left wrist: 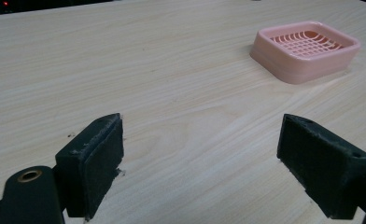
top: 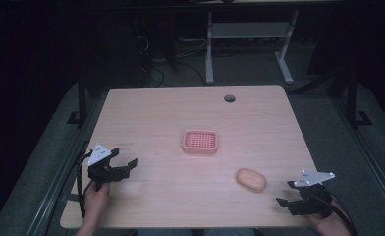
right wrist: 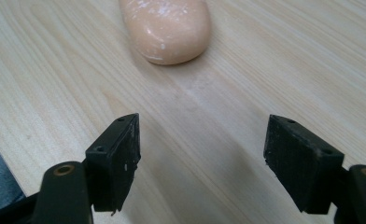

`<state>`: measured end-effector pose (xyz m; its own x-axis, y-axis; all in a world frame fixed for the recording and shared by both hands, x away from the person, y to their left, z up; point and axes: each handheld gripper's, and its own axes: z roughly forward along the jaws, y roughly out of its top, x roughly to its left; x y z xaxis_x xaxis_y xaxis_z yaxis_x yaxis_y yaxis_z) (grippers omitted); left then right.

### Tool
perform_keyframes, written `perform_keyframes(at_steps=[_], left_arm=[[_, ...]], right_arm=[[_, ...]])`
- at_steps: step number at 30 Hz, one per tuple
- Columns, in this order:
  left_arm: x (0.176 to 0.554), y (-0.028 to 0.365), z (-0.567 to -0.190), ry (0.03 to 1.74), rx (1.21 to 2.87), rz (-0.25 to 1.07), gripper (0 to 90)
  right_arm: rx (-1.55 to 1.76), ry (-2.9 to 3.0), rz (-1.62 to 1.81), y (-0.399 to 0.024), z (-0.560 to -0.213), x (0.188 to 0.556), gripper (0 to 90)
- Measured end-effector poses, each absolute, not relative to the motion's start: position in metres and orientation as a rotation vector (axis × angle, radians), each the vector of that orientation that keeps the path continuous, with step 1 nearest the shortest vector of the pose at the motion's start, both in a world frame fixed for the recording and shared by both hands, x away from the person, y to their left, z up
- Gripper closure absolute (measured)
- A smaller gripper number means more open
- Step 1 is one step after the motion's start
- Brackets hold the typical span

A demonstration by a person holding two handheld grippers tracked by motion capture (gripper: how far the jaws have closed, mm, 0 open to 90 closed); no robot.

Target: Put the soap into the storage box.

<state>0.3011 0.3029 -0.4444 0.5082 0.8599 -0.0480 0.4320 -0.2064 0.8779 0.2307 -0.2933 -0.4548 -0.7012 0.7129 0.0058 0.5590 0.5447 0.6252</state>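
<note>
The room behind is lying dark, with the legs of another desk (top: 209,49) standing on the grey floor beyond my pale wooden worktop (top: 156,113). I am holding the right gripper (top: 286,194) low near the worktop's near right corner, its fingers (right wrist: 118,161) standing wide apart with nothing between them. The peach bar of soap (top: 251,179) is lying flat on the wood just ahead of those fingers, near them but not touching; in the right gripper view it (right wrist: 167,25) is sitting beyond the gap, a little toward the left finger. I am keeping the left gripper (top: 124,162) at the near left, fingers (left wrist: 97,163) also spread open and empty. The pink slatted soap dish (top: 200,141) is resting mid-worktop, well apart from both grippers, ahead and to the right in the left gripper view (left wrist: 307,49).
</note>
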Motion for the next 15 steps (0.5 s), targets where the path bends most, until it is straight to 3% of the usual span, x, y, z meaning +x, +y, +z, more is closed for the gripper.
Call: perform_keyframes(at_steps=[15], left_arm=[[0.299, 0.304, -0.444, 1.073, 1.828, 0.574, 14.3]], right_arm=[[1.014, 2.562, 0.845, -0.278, -0.452, 0.233, 26.6]])
